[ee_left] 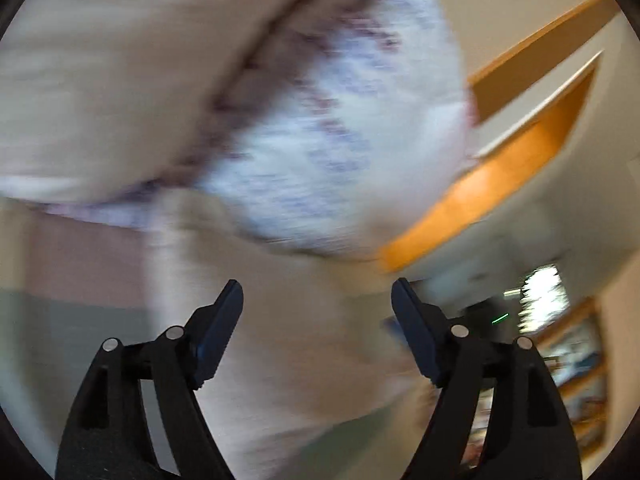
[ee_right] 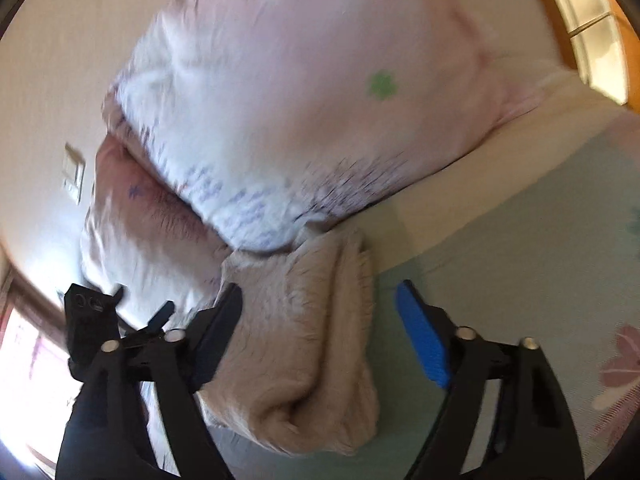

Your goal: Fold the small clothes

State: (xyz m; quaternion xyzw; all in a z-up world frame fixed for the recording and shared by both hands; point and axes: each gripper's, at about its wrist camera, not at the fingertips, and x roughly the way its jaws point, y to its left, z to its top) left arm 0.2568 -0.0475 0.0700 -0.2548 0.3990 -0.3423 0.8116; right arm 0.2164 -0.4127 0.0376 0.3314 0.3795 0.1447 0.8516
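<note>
A small beige fuzzy garment (ee_right: 304, 344) lies folded on the pale green bed sheet (ee_right: 520, 240), against a pink and white quilt (ee_right: 320, 80). My right gripper (ee_right: 320, 312) is open, its jaws either side of the garment's near part, holding nothing. In the blurred left wrist view, my left gripper (ee_left: 316, 308) is open and empty over a beige cloth (ee_left: 288, 352), below the white and purple quilt edge (ee_left: 340, 152). The left gripper's body (ee_right: 90, 320) shows at the left of the right wrist view.
A wooden door frame (ee_left: 500, 176) and shelves (ee_left: 576, 360) stand at the right of the left wrist view. A wall switch (ee_right: 74, 176) and a bright window (ee_right: 24, 360) are at the left of the right wrist view. A flower print (ee_right: 620, 360) marks the sheet.
</note>
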